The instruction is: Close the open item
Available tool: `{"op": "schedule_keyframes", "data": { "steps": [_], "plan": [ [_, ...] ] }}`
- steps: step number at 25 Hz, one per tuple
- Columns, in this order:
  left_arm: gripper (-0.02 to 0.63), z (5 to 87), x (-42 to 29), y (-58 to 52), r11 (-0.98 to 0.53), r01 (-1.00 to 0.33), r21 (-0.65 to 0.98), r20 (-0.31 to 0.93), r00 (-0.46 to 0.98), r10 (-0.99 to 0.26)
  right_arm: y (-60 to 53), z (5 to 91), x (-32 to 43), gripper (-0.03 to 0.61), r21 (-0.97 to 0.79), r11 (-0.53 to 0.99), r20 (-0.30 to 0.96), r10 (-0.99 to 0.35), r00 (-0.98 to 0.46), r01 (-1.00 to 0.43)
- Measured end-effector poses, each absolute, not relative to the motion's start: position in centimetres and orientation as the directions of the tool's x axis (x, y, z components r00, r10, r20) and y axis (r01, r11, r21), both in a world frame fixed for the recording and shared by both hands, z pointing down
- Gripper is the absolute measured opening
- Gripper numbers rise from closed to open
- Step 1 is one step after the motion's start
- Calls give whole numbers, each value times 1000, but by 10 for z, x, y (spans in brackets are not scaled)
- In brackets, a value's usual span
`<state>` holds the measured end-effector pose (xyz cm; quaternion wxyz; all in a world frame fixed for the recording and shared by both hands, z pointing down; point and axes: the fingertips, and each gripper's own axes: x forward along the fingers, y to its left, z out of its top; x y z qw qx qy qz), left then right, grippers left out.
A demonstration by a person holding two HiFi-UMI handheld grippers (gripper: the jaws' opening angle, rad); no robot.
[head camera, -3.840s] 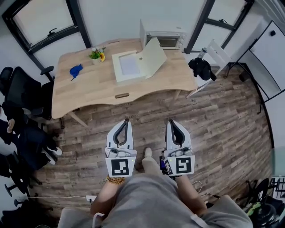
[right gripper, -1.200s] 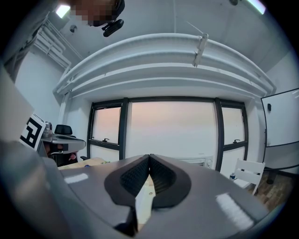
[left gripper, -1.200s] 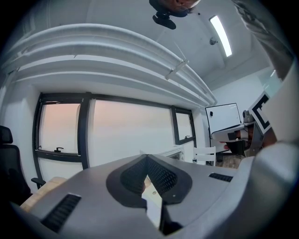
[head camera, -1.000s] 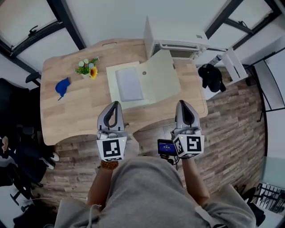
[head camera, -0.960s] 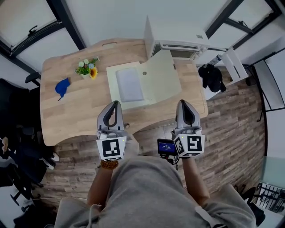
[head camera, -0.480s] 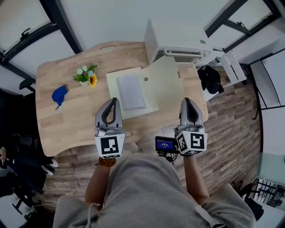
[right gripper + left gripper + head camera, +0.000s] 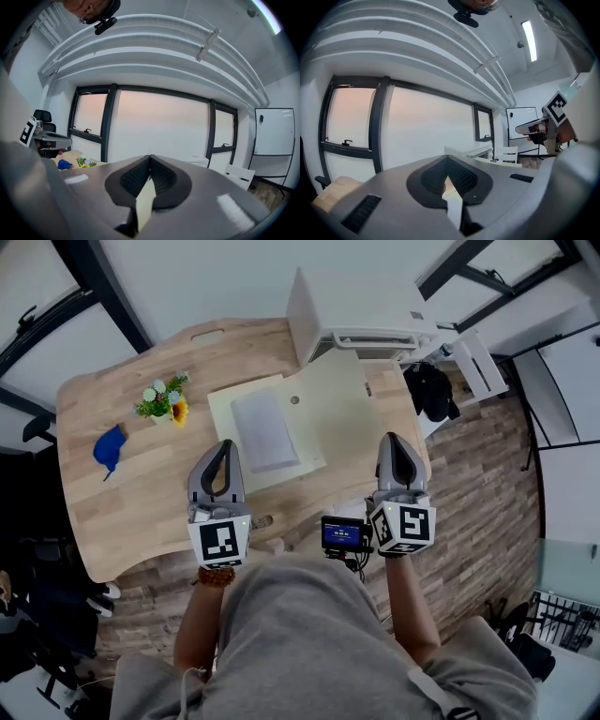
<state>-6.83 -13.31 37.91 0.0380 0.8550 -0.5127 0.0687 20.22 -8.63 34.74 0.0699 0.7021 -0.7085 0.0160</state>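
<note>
Two claws, both clenched w/ nothing between the jaws: left claw [image 7: 224, 446] and right claw [image 7: 395, 441] are held over the near edge of the worktop [image 7: 112, 512], pointing toward its far edge. Task's thing: a flat cream box [image 7: 222, 413] lying open approx. mid-worktop, somewhat toward the right end, just in front of the white oven [image 7: 361, 306] at the far right corner. The base holds a grey insert; the lid [image 7: 352, 413] is swung out to the right of the base, toward the right end of the worktop. Long axis of the base runs near edge to far edge, slightly skewed; the hinge line follows the base's right long side, so the box opens rightward. How steeply the lid leans cannot be read from above. In the head view the left claw's tip lies by the base's near left corner and the right claw's tip by the lid's near right corner; contact w/ either is not evident. Step in hand (judged): approach, closing not begun. Next move prob. calls for the right claw to get past the lid's free right edge and sweep it up and over leftward about the hinge, w/ the left claw steadying the base vs. sliding. Also on the worktop: flowers [image 7: 161, 401] left of the box, blue object [image 7: 108, 448] nearer the left end
</note>
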Motion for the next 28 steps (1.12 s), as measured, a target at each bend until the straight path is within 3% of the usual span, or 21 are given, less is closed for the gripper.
{"op": "schedule_keyframes", "data": {
  "steps": [12,28],
  "plan": [
    [6,413,-66,-137,-496,-867,-38,151,486,-861,-96,375,220,12,96,15,172,-985,2,-995],
    [8,497,-84,-118,-479,-874,-84,307,434,-847,-81,428,257,19,106,-3,279,-960,32,-994]
  ]
}}
